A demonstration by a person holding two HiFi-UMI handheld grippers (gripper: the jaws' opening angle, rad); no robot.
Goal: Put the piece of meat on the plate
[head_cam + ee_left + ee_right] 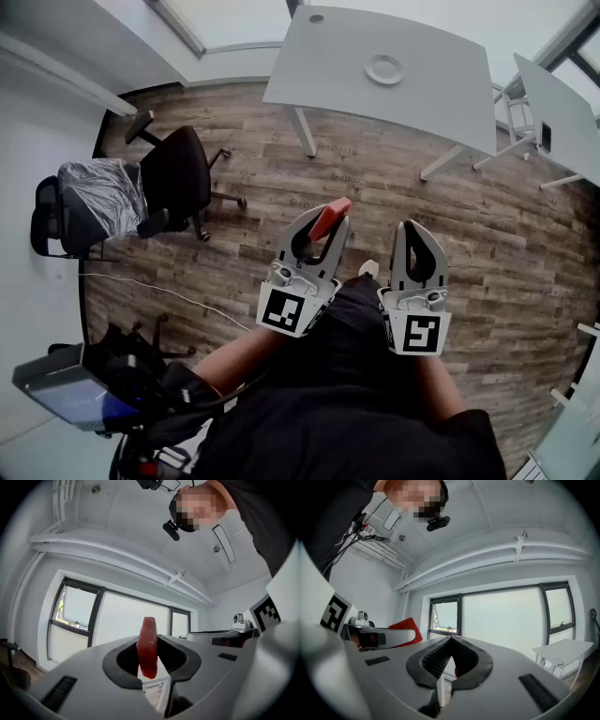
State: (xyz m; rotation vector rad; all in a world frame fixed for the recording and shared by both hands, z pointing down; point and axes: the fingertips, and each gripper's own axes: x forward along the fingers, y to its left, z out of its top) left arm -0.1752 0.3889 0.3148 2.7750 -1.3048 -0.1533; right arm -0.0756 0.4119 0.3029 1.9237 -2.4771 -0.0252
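Red piece of meat (148, 645) pinched in left tool (325, 228), right tool (450, 641) closed empty, plate (384, 68) on grey table (445, 89)

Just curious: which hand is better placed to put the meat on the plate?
The left gripper: its fingers clamp the piece of meat. The right gripper is shut and empty.

An office: a pale grey counter (422, 103), a black swivel chair (178, 173) on wood-plank floor (487, 234), wide windows (126, 620) along one wall.

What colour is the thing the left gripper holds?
Red; the meat shows best in the left gripper view.
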